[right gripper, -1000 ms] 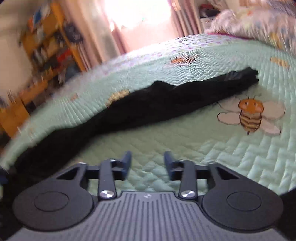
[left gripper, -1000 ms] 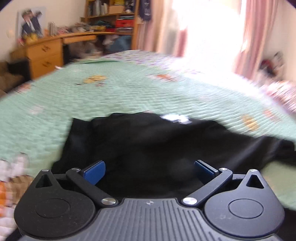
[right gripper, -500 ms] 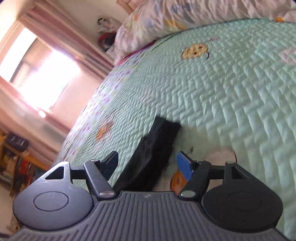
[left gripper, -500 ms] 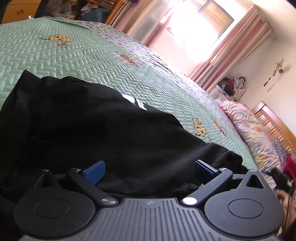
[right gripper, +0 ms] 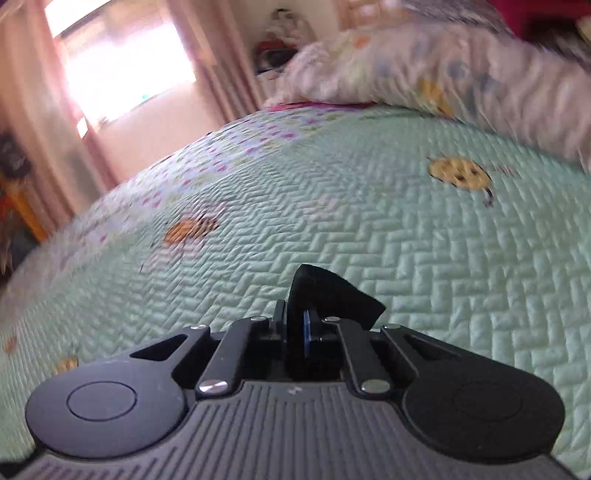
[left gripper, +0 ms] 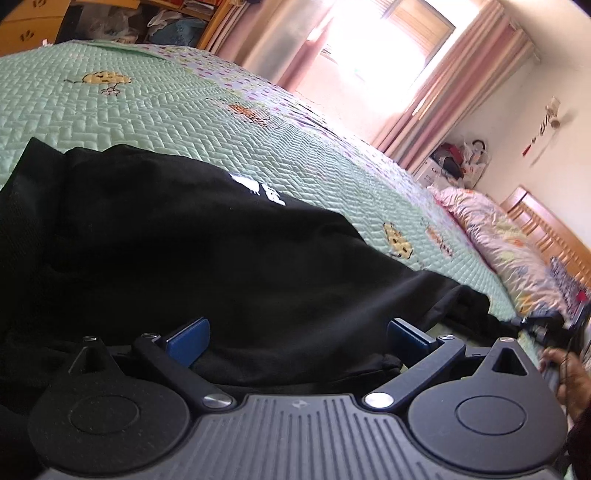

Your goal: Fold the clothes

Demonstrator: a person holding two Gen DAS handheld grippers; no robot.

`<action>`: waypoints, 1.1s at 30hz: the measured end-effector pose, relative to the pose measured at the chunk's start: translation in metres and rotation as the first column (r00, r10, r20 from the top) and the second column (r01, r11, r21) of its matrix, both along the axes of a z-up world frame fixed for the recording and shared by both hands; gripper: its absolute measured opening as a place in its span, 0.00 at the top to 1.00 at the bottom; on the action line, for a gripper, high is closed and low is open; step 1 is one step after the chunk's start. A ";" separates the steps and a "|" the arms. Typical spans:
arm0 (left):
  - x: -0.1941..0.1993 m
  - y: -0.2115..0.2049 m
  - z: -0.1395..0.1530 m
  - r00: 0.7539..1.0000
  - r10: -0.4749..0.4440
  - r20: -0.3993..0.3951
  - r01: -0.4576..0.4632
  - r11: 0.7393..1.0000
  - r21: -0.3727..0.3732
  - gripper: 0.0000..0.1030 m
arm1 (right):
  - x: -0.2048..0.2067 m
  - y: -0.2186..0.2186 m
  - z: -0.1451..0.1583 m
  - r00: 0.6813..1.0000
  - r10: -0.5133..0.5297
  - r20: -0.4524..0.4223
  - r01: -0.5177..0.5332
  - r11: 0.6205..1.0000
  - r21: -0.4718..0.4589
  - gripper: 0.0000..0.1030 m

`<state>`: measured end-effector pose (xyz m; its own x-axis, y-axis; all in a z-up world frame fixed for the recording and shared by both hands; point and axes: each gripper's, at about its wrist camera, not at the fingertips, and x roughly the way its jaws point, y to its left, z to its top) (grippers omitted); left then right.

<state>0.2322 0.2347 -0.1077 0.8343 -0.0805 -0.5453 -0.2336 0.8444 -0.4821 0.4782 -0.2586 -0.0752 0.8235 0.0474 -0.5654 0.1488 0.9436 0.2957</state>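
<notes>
A black garment (left gripper: 184,240) with a small white print lies spread on the green quilted bed (left gripper: 166,107). My left gripper (left gripper: 297,332) hovers low over its near edge, open, its blue pads wide apart with nothing pinched. In the right wrist view, my right gripper (right gripper: 295,314) is closing its jaws on a narrow end of the black garment (right gripper: 332,291). The pads press on the cloth, and its tip sticks out past them above the quilt (right gripper: 443,258). The rest of the garment is hidden below this camera.
A floral pillow or duvet (left gripper: 498,240) lies at the head of the bed, blurred in the right wrist view (right gripper: 443,74). Pink curtains (left gripper: 443,92) frame a bright window. A person's hand (left gripper: 565,376) shows at the right edge. A wooden desk (left gripper: 29,18) stands far left.
My right gripper swept along the bed to the garment's narrow end and went from open around it to shut on it. My left gripper stayed open, dipping slightly over the garment.
</notes>
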 end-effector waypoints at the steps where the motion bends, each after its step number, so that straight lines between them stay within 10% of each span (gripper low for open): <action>1: 0.000 -0.002 0.000 1.000 -0.003 -0.002 0.003 1.000 0.014 0.01 | -0.003 0.010 0.008 0.998 0.058 0.020 -0.058 0.998 -0.004 0.92; 5: -0.002 -0.005 0.003 1.000 -0.009 -0.010 0.010 0.999 0.038 0.01 | -0.028 0.029 0.058 0.948 0.213 0.234 -0.249 0.959 0.133 0.92; 10: -0.012 0.003 0.010 1.000 0.000 -0.016 -0.001 0.999 -0.041 0.01 | -0.121 0.002 0.100 0.857 0.140 0.497 -0.358 0.854 0.378 0.92; 13: -0.018 0.006 0.013 0.999 0.006 -0.032 -0.009 0.997 -0.080 0.01 | -0.176 -0.046 0.068 0.896 0.045 0.442 -0.263 0.855 0.447 0.92; 19: -0.032 -0.008 0.019 0.995 -0.006 -0.095 0.002 0.999 -0.044 0.01 | -0.229 -0.103 -0.049 0.998 -0.039 0.041 0.018 0.908 0.419 0.91; 33: -0.058 -0.057 0.031 0.980 -0.066 -0.187 0.064 0.998 -0.018 0.02 | -0.252 -0.102 -0.073 0.997 -0.018 0.079 -0.020 0.884 0.467 0.86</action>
